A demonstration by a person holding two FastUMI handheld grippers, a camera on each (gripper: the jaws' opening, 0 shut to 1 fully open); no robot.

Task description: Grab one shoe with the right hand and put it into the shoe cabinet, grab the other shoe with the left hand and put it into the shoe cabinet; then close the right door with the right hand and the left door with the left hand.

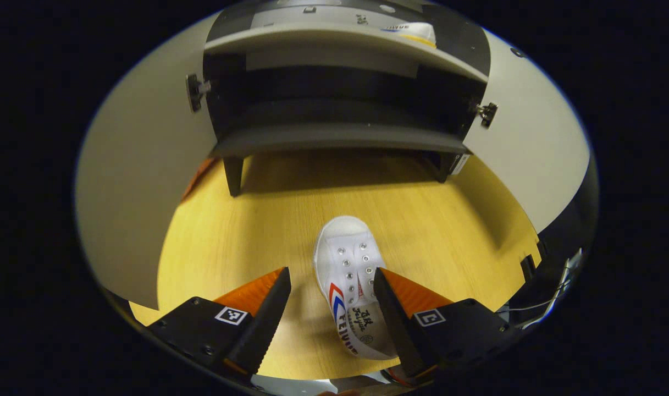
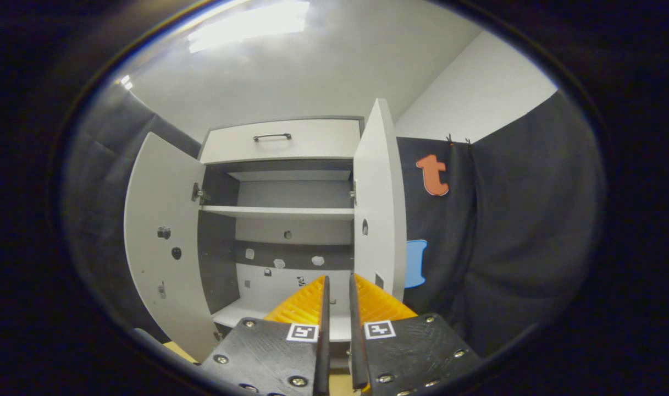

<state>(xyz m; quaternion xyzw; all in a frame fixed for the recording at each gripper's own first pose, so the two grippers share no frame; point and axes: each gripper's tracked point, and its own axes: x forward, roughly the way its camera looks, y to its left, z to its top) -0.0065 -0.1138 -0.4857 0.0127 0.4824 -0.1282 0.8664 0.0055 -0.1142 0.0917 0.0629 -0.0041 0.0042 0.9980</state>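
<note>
A white canvas shoe with red and blue stripes lies on the wooden floor, toe toward the shoe cabinet. My left gripper hangs over it, open; the shoe's heel half sits between the fingers, against the right finger and apart from the left one. A second white shoe rests on a cabinet shelf, upper right. In the right gripper view, my right gripper is raised in front of the cabinet, fingers nearly together with nothing between them.
Both cabinet doors stand wide open: the left door and the right door. A drawer with a dark handle tops the cabinet. Black cloth wall hangs to the right.
</note>
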